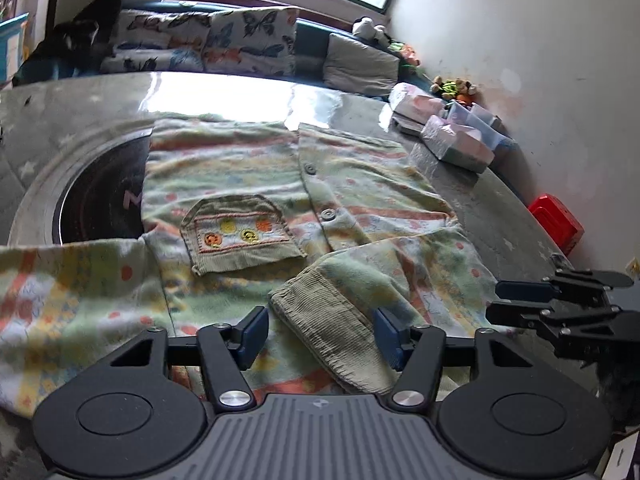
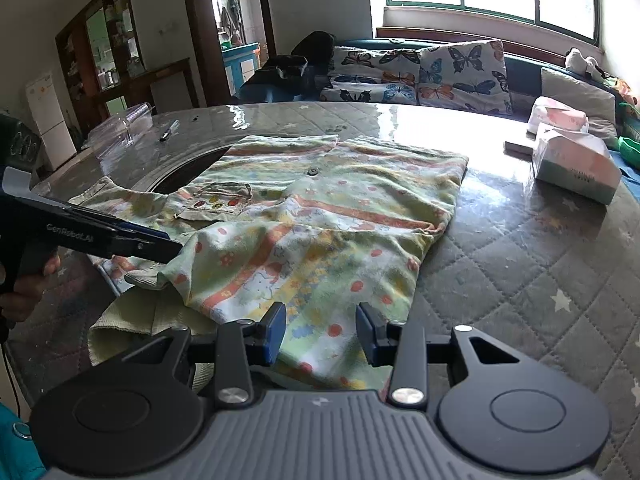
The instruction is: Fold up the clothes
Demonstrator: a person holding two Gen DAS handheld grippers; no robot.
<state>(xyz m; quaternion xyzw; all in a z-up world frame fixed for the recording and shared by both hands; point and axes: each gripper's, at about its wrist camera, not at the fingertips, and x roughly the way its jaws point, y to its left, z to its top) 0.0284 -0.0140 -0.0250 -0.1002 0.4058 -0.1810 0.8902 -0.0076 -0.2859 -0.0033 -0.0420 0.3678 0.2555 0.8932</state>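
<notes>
We're over the table, where one small shirt lies spread flat on the grey quilted, star-dotted cover. It's pale green with orange stripes and little flower prints, two grey buttons down the front, and one ribbed chest pocket stitched with four round faces. A sleeve is folded in across the front, its ribbed cuff sitting between the pads of our left claw; the pads stand apart, not pressing it. Our right claw hovers over the shirt's near edge, pads also apart with only cloth beneath. On the left claw's side we read "GenRoboLAI". Two wrapped tissue packs sit at the table's far right.
</notes>
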